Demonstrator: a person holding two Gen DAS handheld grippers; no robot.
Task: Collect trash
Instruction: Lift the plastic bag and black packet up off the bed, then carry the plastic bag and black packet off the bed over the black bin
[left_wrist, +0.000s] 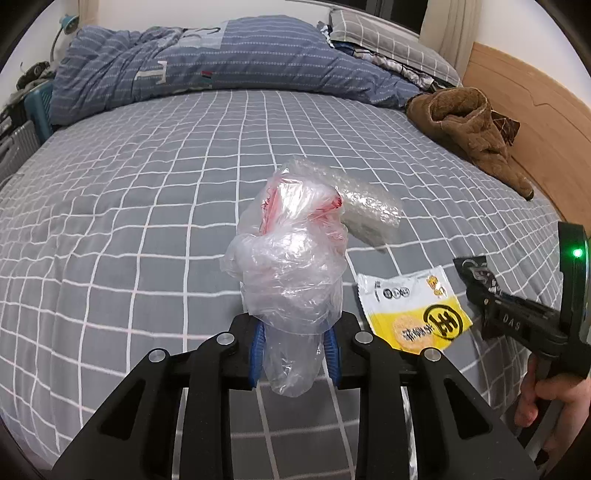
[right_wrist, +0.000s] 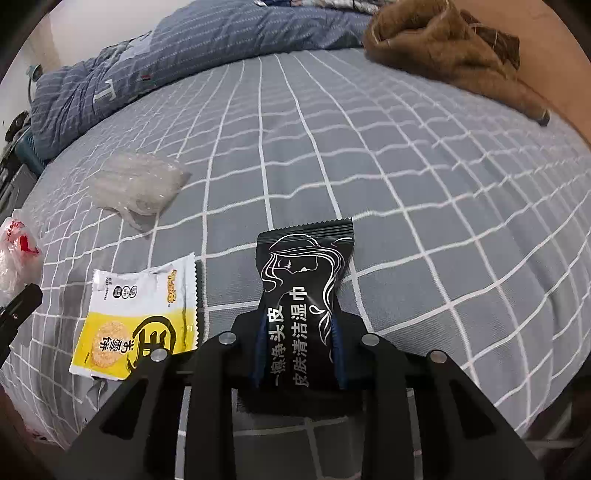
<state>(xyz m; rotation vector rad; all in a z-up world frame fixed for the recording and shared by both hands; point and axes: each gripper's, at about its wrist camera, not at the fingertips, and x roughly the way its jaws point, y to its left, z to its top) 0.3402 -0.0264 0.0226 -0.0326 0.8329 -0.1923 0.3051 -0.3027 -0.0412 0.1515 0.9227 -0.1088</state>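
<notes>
Crinkly plastic bag (left_wrist: 291, 273) is squashing inside the left gripper (left_wrist: 295, 350); right gripper (right_wrist: 301, 354) is pinching the black sachet (right_wrist: 303, 295) (light, slippery) mid-body.

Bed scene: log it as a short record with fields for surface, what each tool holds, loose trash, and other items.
surface: bed with grey checked sheet
left tool: shut on a crumpled clear plastic bag with red print
right tool: shut on a black wet-wipe packet
loose trash: yellow-and-white snack wrapper and bubble wrap piece, both lying on the sheet
other items: blue striped duvet, brown fleece garment
</notes>
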